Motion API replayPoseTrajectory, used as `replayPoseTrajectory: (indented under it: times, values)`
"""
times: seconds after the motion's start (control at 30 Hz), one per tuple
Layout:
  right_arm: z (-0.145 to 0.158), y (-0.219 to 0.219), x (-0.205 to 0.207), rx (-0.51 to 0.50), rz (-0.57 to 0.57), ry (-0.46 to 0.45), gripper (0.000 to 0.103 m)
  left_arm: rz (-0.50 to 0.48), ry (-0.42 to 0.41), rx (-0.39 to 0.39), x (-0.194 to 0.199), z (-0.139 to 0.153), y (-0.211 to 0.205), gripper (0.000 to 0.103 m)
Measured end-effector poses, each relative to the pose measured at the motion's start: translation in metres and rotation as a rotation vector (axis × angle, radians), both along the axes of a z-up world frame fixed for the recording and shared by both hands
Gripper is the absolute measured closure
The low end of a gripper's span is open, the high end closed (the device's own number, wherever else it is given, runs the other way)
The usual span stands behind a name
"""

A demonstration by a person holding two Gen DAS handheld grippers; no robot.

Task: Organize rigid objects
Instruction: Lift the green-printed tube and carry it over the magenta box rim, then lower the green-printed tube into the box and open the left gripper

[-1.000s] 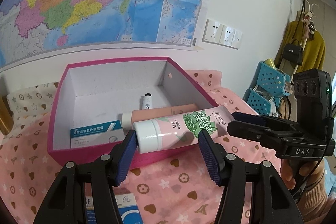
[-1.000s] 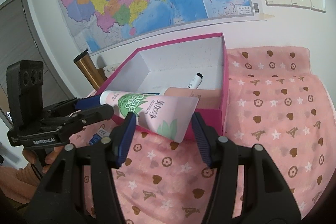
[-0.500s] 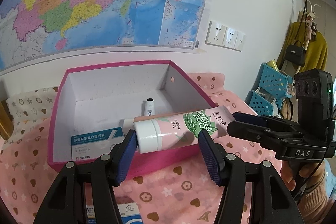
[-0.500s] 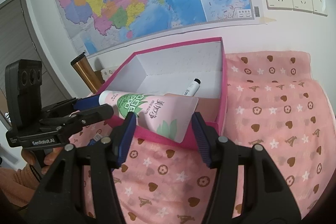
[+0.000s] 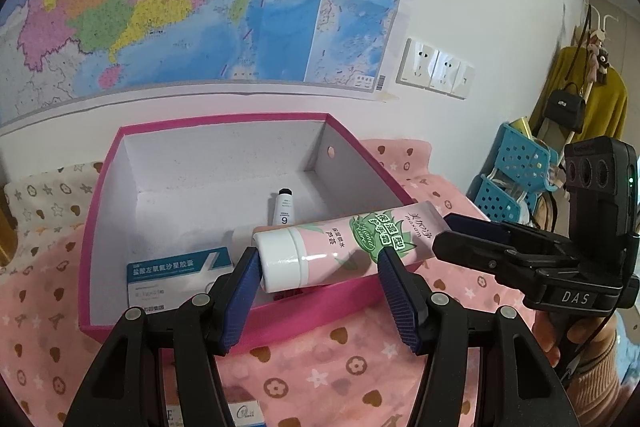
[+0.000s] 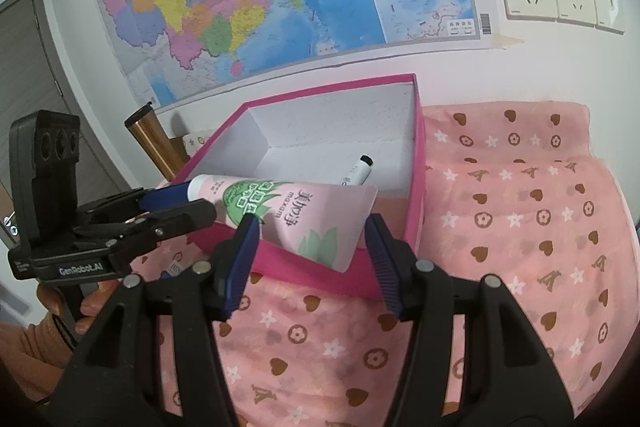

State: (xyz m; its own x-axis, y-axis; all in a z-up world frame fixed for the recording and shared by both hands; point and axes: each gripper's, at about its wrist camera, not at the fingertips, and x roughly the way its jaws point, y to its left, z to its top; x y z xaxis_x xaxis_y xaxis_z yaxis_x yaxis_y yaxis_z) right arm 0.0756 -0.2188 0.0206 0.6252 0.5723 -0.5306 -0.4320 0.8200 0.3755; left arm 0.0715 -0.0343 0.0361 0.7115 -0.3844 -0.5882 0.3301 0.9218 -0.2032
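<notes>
A pink tube [image 5: 340, 247] with green leaf print and a white cap hangs level over the front rim of a pink box [image 5: 312, 311]. My left gripper [image 5: 318, 255] is shut on its cap end. My right gripper [image 6: 311, 225] is shut on the flat crimped end of the tube [image 6: 296, 219]. Each gripper shows in the other's view: the right gripper [image 5: 442, 231] at the right, the left gripper [image 6: 196, 201] at the left. In the box [image 6: 416, 147] lie a small white tube with a black cap [image 5: 285, 211], a blue-and-white carton [image 5: 180, 271] and a peach tube [image 6: 390, 205].
The box stands on a pink patterned cloth [image 6: 520, 227] against a wall with a map. Another blue-and-white carton [image 5: 244, 415] lies on the cloth under my left gripper. Blue baskets [image 5: 516, 171] stand at the right, and a copper cylinder [image 6: 152, 139] left of the box.
Both grippers have crept slightly up and toward the box with the tube, so more of the box's inside shows. Both grips are unchanged.
</notes>
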Motion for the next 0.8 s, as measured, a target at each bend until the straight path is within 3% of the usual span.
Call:
replayPoseTrajectory:
  times: [0.8]
  values:
    - [-0.008, 0.009, 0.019, -0.063, -0.009, 0.015, 0.045, 0.035, 0.061, -0.008, 0.026, -0.017, 0.002, 0.043]
